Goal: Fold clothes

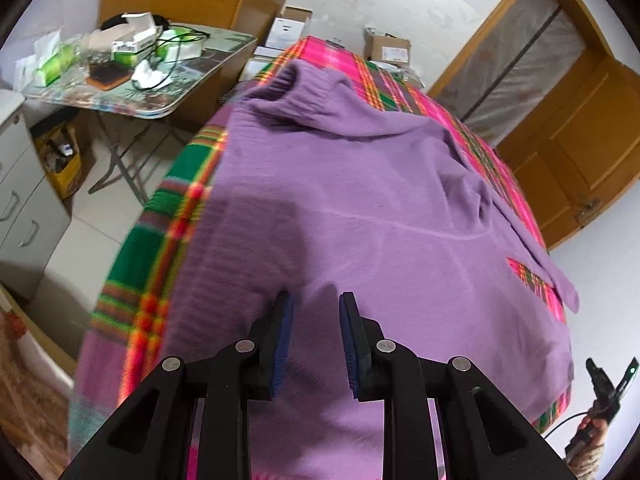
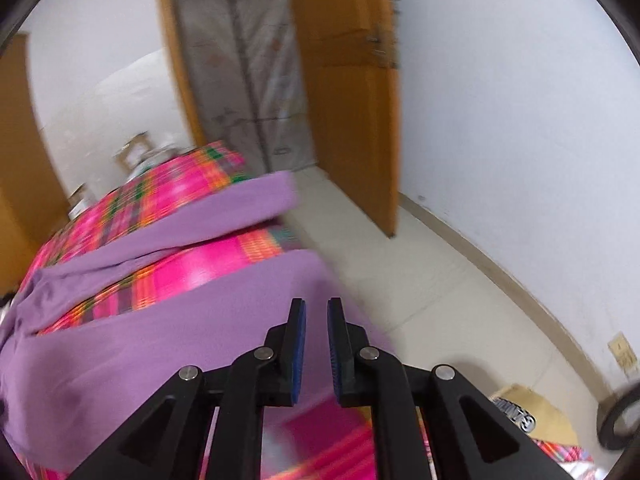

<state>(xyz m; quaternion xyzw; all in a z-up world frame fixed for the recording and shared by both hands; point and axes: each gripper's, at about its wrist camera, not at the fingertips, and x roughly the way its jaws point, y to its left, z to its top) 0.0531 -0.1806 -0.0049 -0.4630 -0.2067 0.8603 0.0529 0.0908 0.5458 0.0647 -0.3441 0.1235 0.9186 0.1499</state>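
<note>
I am looking down at a bed covered with a bright pink, green and orange plaid blanket point(image 1: 158, 240), in a white-walled room with a pale tiled floor and an open orange-brown wooden door point(image 2: 352, 80). A purple knitted turtleneck sweater point(image 1: 340, 208) lies spread flat on the blanket, its ribbed collar at the far end and one sleeve point(image 2: 224, 208) stretched toward the bed's door-side edge. My left gripper point(image 1: 316, 340) hangs over the near part of the sweater's body, jaws partly apart with nothing between the blue pads. My right gripper point(image 2: 317, 350) sits above the sweater's near corner by the bed edge, jaws only narrowly apart and holding nothing. A cluttered folding table point(image 1: 192, 80) with boxes and cables stands beside the bed's far left, and cardboard boxes point(image 1: 386, 48) sit beyond it.
</note>
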